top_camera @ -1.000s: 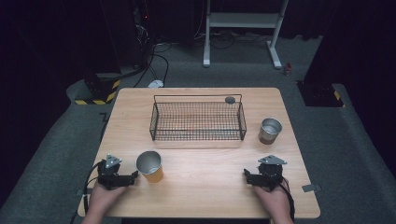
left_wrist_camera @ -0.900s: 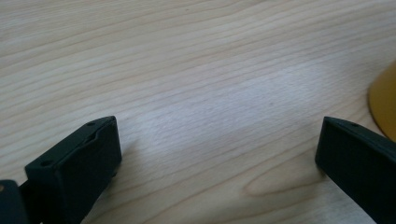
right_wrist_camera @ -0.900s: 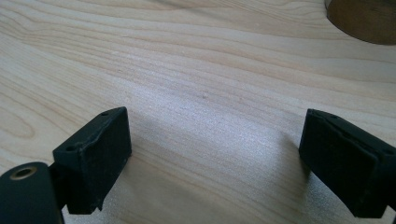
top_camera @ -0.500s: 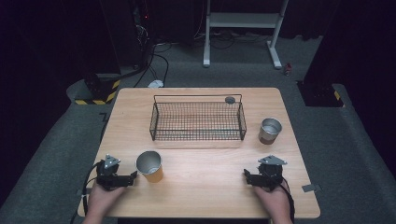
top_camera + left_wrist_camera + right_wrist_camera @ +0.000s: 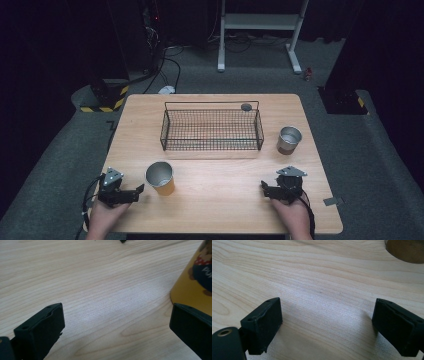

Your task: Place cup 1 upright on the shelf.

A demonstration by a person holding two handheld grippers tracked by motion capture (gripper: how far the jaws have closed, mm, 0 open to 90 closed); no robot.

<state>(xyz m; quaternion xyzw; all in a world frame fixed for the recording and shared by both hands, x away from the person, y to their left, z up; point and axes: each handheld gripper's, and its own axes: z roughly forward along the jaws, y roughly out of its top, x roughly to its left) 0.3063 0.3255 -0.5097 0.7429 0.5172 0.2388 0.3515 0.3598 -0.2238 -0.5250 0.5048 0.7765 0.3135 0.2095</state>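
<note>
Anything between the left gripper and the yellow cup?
Nothing visible. The left gripper sits on the table with jaws open, pointing at the yellow cup right beside it. In the left gripper view only bare wood lies between the jaws, with the cup wall beside one jaw.

- A black wire basket [image 5: 211,129] stands on the far half of the wooden surface [image 5: 225,185], near its middle.
- A small grey round thing [image 5: 246,106] sits at the basket's far right corner; whether it lies on the rim or behind it is unclear.
- A white stand [image 5: 260,30] with two legs is on the grey floor [image 5: 380,165] beyond the surface.
- Black cables [image 5: 167,65] run over the floor at the far left.
- A yellow-and-black striped block [image 5: 102,100] lies off the surface's far left corner.
</note>
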